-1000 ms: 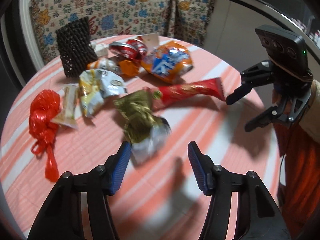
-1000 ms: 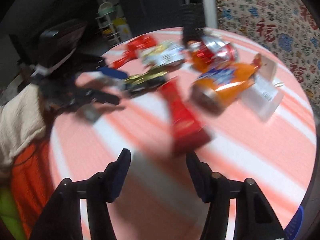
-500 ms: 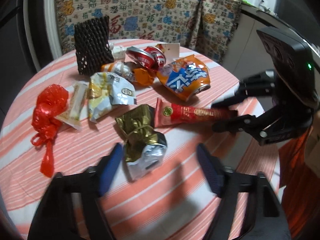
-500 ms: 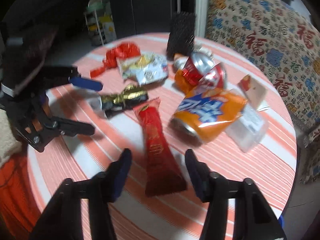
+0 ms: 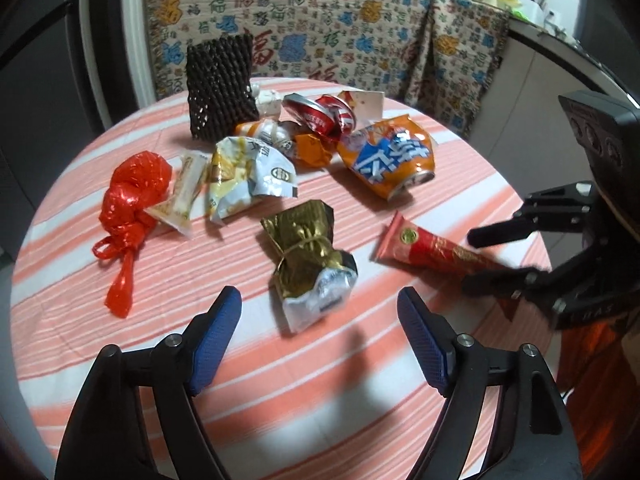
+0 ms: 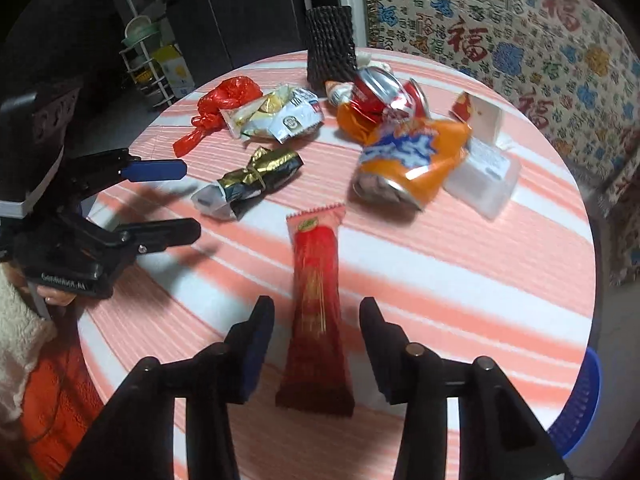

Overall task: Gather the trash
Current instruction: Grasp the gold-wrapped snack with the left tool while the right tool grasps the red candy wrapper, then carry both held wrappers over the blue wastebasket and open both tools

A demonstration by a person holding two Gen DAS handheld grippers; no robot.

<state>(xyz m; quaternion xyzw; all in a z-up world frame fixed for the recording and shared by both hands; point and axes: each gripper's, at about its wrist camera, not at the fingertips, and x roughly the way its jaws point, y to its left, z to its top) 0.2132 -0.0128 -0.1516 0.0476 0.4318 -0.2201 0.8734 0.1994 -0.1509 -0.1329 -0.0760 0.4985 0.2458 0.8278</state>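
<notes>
Trash lies on a round table with a pink-striped cloth (image 5: 280, 380). A gold foil wrapper (image 5: 304, 244) with a silver end lies just ahead of my left gripper (image 5: 318, 300), whose jaws are opening wide on either side of it without touching. A long red wrapper (image 6: 316, 280) lies flat between the fingers of my right gripper (image 6: 316, 308). Its jaws are opening and the pads stand clear of the wrapper. The left wrist view shows the right gripper (image 5: 480, 256) over the red wrapper (image 5: 432, 248). The left gripper (image 6: 160, 200) shows near the gold wrapper (image 6: 256, 180).
Farther back lie an orange chip bag (image 5: 390, 160), a crushed red can (image 5: 316, 114), a white-and-yellow snack bag (image 5: 248, 172), a red plastic bag (image 5: 132, 196) and a black foam net (image 5: 220, 88). A clear plastic box (image 6: 484, 176) sits beside the chip bag. A blue bin (image 6: 580, 408) stands below the table's edge.
My left gripper's jaws have spread wider. The right jaws narrowed around the red wrapper, then widened again; the wrapper now lies away from the gold one, deeper between the right fingers.
</notes>
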